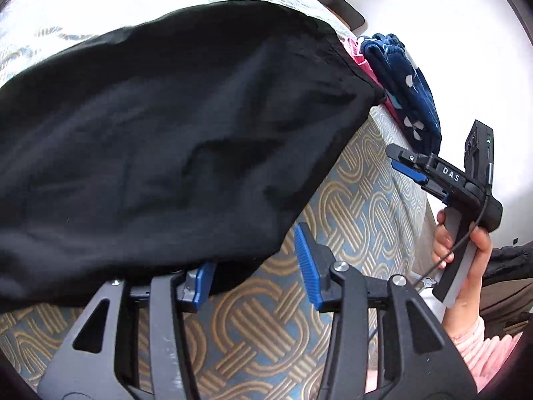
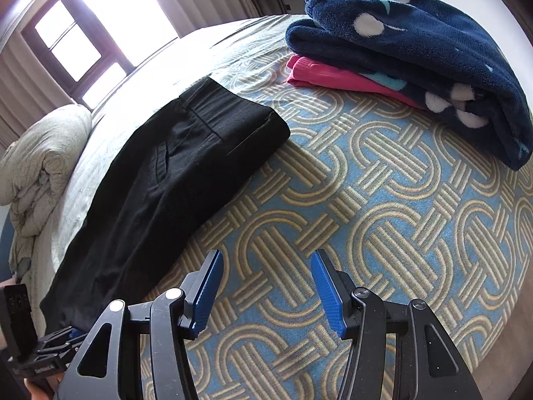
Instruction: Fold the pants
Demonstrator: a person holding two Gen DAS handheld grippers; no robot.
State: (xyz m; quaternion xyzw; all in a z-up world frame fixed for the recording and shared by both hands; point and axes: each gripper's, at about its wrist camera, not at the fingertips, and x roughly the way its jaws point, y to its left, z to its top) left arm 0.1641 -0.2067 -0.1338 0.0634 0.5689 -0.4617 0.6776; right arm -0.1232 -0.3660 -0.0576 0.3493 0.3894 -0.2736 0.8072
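Observation:
Black pants point(image 2: 160, 183) lie lengthwise on the bed, folded in a long strip, with the waistband end at the far side. In the left wrist view the black pants point(image 1: 166, 133) fill most of the picture. My left gripper point(image 1: 256, 273) is open at their near edge; the cloth drapes over the tip of its left finger point(image 1: 203, 283), and the pads do not press on it. The left gripper point(image 2: 63, 338) also shows at the pants' near end. My right gripper point(image 2: 268, 286) stands open over bare bedspread, to the right of the pants, with nothing between its fingers. A hand point(image 1: 466, 260) holds that right gripper point(image 1: 398, 160).
A folded navy dotted blanket point(image 2: 416, 50) lies on a pink garment point(image 2: 333, 78) at the far right of the patterned bedspread point(image 2: 366, 216). A rolled pale duvet point(image 2: 40, 166) sits at the left below a window point(image 2: 76, 46). The bed's edge point(image 1: 413, 193) runs beside the right gripper.

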